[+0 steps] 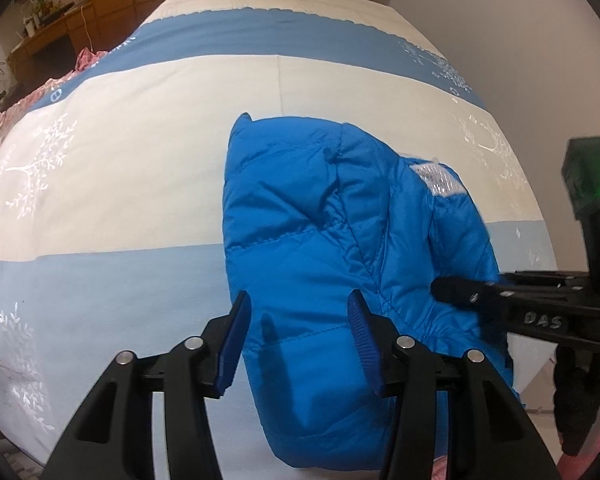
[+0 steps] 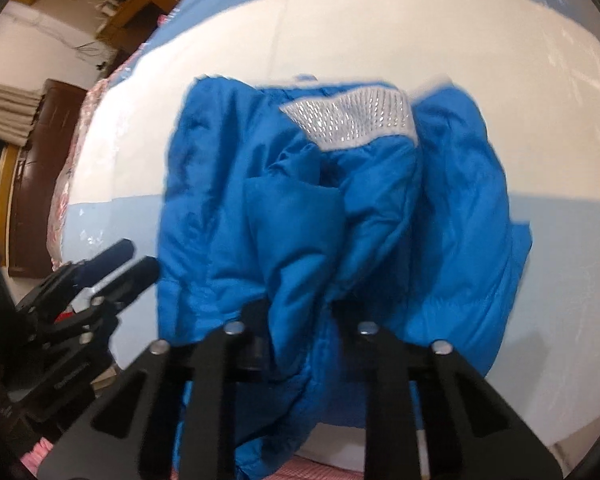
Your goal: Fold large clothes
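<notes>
The left claw (image 1: 296, 336) stands partly open astride the near edge of the blue padded jacket (image 1: 332, 240), pads not pressing. The right claw (image 2: 300, 312) pinches a jacket fold. The jacket lies bunched on the striped bed (image 1: 140, 160).

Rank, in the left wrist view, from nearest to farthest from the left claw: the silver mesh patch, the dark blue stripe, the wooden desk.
1. Silver mesh patch, on the blue jacket, right of centre.
2. Dark blue stripe, across the bedcover.
3. Wooden desk, far left, beyond the bed.
</notes>
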`<action>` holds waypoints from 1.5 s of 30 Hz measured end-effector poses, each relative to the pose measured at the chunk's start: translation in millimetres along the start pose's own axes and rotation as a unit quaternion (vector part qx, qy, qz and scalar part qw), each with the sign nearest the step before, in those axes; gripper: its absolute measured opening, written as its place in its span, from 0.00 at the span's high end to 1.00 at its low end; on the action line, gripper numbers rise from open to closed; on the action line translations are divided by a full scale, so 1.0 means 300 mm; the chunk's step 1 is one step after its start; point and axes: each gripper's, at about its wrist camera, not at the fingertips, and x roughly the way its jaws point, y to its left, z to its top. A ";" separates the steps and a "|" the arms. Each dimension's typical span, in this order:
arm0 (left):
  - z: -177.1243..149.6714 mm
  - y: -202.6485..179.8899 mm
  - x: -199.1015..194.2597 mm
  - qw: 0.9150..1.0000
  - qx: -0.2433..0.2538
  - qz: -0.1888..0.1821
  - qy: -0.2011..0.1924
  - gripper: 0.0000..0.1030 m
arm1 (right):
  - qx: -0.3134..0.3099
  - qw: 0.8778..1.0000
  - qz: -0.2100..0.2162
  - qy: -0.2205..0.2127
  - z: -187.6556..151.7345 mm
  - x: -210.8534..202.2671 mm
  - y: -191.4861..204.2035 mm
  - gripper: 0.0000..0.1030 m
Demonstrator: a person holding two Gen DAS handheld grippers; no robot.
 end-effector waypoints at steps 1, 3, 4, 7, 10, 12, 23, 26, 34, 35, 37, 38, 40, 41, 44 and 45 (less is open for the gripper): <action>0.001 -0.003 -0.003 1.000 -0.001 -0.002 0.000 0.52 | -0.012 1.000 0.001 -0.008 0.000 -0.019 0.008 0.87; 0.004 -0.013 -0.013 1.000 0.000 -0.008 -0.002 0.52 | -0.034 0.999 0.003 -0.024 -0.012 -0.070 0.023 0.88; 0.006 -0.020 -0.019 1.000 0.000 -0.011 -0.003 0.52 | -0.038 0.999 0.010 -0.030 -0.017 -0.097 0.019 0.88; 0.006 -0.042 -0.052 1.000 0.005 -0.024 -0.011 0.52 | -0.037 0.998 0.024 -0.052 -0.041 -0.178 -0.009 0.89; 0.008 -0.078 -0.080 0.999 0.015 -0.041 -0.020 0.52 | -0.038 0.996 0.024 -0.077 -0.072 -0.272 -0.055 0.89; 0.009 -0.106 -0.078 0.998 0.022 -0.052 -0.020 0.52 | -0.030 0.996 0.023 -0.077 -0.087 -0.289 -0.093 0.89; -0.052 -0.219 0.134 0.994 0.067 -0.081 0.026 0.50 | 0.054 0.998 0.022 -0.037 -0.208 -0.072 -0.416 0.85; -0.064 -0.236 0.177 0.994 0.084 -0.066 0.021 0.49 | 0.065 0.997 0.027 -0.042 -0.220 -0.012 -0.450 0.81; -0.057 -0.229 0.194 0.996 0.075 -0.053 0.007 0.49 | 0.074 0.995 0.014 -0.059 -0.239 -0.002 -0.488 0.75; -0.056 -0.220 0.183 0.996 0.070 -0.056 0.008 0.50 | 0.070 0.996 0.004 -0.061 -0.247 -0.025 -0.475 0.74; -0.053 -0.191 0.146 0.997 0.056 -0.057 0.011 0.51 | 0.045 0.995 -0.044 -0.073 -0.259 -0.094 -0.405 0.69; -0.056 -0.175 0.120 0.997 0.051 -0.058 0.007 0.51 | 0.028 0.993 -0.076 -0.084 -0.270 -0.132 -0.373 0.69; -0.070 -0.158 0.081 0.998 0.055 -0.043 0.001 0.51 | 0.002 0.990 -0.101 -0.102 -0.287 -0.190 -0.316 0.69; -0.078 -0.152 0.062 0.998 0.060 -0.033 -0.002 0.51 | -0.013 0.989 -0.097 -0.109 -0.299 -0.225 -0.279 0.69; -0.099 -0.147 0.032 0.997 0.068 -0.030 0.001 0.51 | -0.059 0.989 -0.071 -0.118 -0.328 -0.270 -0.178 0.71; -0.107 -0.148 0.025 0.997 0.067 -0.040 0.005 0.51 | -0.074 0.989 -0.062 -0.111 -0.331 -0.262 -0.145 0.72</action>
